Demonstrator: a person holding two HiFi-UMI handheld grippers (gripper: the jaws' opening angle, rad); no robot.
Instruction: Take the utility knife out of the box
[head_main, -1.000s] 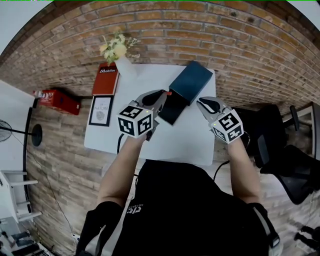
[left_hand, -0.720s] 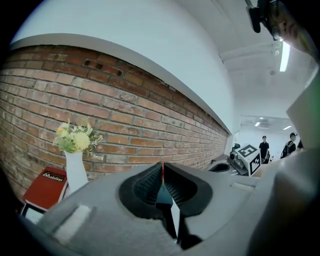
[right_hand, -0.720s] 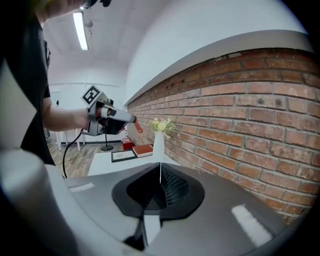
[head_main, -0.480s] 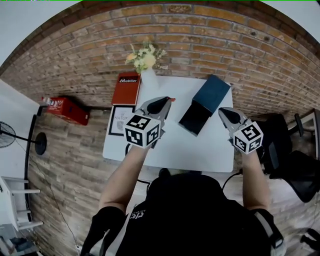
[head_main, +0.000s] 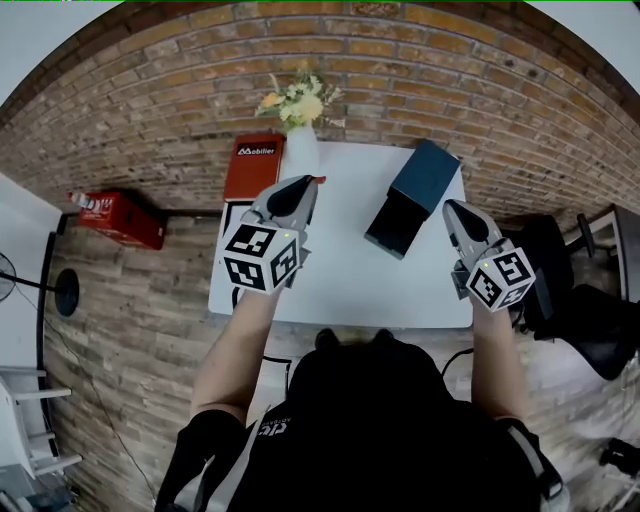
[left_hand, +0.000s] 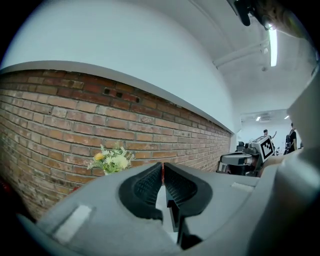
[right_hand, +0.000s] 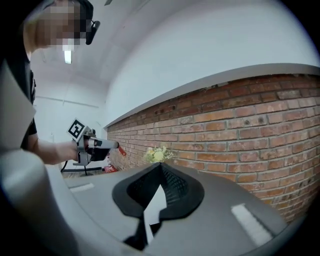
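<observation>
At the back, a brick wall; before it, a white table (head_main: 340, 290). On its far right corner, a dark blue box (head_main: 428, 170) with the black tray (head_main: 392, 225) slid out toward the middle; at the far left corner, a red book (head_main: 250, 165) and flowers (head_main: 297, 100). Out of the box, above the table's left half: the utility knife (head_main: 317, 180), pinched narrow in the left hand-held gripper (head_main: 300, 186). In the left gripper view, only a red sliver between the pads; in the right gripper view, a red tip sticking out. Above the right edge, the right hand-held gripper (head_main: 453, 208), closed tight on nothing.
</observation>
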